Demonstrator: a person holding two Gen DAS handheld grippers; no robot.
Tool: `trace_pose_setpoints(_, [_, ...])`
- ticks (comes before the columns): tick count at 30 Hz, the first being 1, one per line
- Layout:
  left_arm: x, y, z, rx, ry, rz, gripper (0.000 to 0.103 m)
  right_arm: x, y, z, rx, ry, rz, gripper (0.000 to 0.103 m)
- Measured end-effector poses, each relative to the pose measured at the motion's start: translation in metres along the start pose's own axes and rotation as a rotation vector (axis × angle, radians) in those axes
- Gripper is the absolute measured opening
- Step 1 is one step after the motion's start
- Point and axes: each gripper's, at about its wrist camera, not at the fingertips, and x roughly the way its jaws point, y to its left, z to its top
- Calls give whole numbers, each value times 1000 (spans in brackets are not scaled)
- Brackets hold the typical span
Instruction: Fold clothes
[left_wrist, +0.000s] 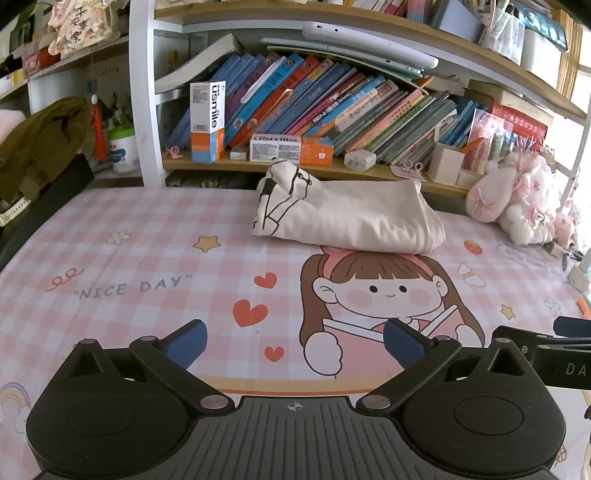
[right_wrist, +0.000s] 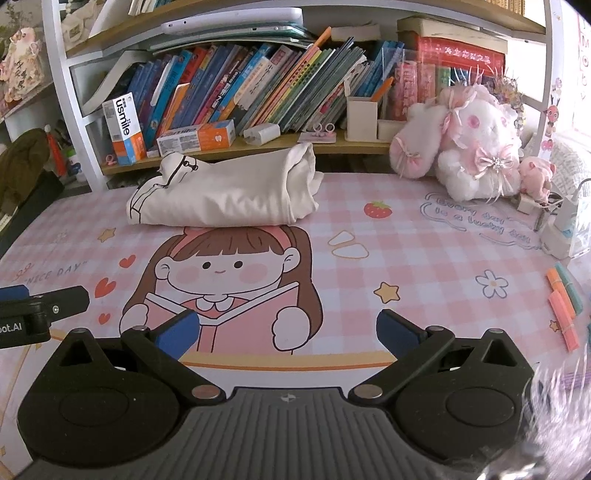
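Left wrist view: our left gripper (left_wrist: 295, 343) and right gripper (right_wrist: 286, 330) hover level, jaws wide, the folded garment (left_wrist: 347, 218) at twelve o'clock on the tabletop (left_wrist: 129, 258).

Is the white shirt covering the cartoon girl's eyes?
No, the white shirt lies above her pink headband, and the cartoon girl has both eyes showing.

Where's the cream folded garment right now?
The cream folded garment lies at the pink checked mat's far edge, just above the cartoon girl's head, below the bookshelf.
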Motion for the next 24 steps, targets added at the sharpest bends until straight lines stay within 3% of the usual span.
trace_pose_setpoints(24, [6, -1, 2, -2, 21, 1, 103, 7, 0, -2, 1, 26, -3, 103])
